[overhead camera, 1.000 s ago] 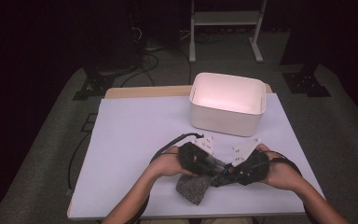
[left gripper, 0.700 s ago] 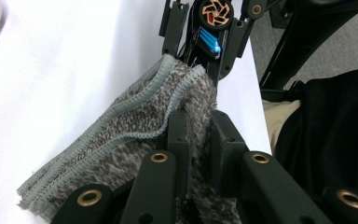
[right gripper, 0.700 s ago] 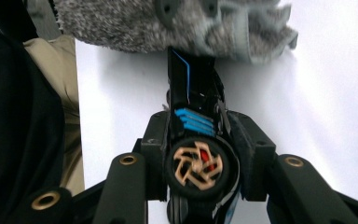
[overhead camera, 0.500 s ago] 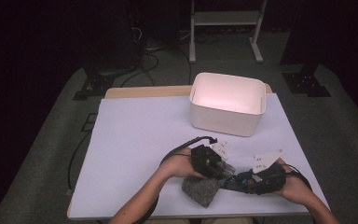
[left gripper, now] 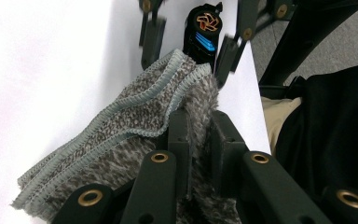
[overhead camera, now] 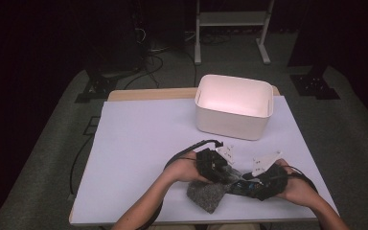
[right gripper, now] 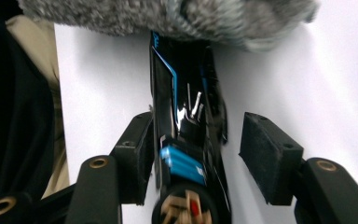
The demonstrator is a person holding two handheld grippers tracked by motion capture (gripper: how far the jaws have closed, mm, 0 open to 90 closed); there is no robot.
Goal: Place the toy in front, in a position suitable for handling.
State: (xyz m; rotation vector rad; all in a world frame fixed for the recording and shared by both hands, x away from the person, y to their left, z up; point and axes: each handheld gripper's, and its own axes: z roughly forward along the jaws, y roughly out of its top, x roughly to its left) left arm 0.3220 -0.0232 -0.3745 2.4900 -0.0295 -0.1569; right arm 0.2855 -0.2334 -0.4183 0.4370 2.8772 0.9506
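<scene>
Grey fuzzy cloth [left gripper: 135, 140] lies at the near tabletop [overhead camera: 143, 143] edge, pinched by the left claw [left gripper: 198, 135]. Right claw [right gripper: 193, 154], jaws just widened, straddles a glossy black-and-blue tube [right gripper: 186, 126] loosely. Wiping well likely means steadying the tube first.

Bin [overhead camera: 234, 113] on table [overhead camera: 139, 143], toward far edge, right of middle. Cloth [overhead camera: 206, 195] on table near front edge, right of middle, well apart from bin. Left gripper [overhead camera: 215, 165] just behind cloth, jaws clamped on cloth [left gripper: 135, 130] edge. Right gripper [overhead camera: 249, 184] right of cloth, near front right corner. Pen-like tool [right gripper: 186, 140] lies on table between right gripper's parted jaws, one pad against its side, far end under cloth [right gripper: 168, 14]. Tool [left gripper: 204, 28] beyond cloth in left gripper view.
</scene>
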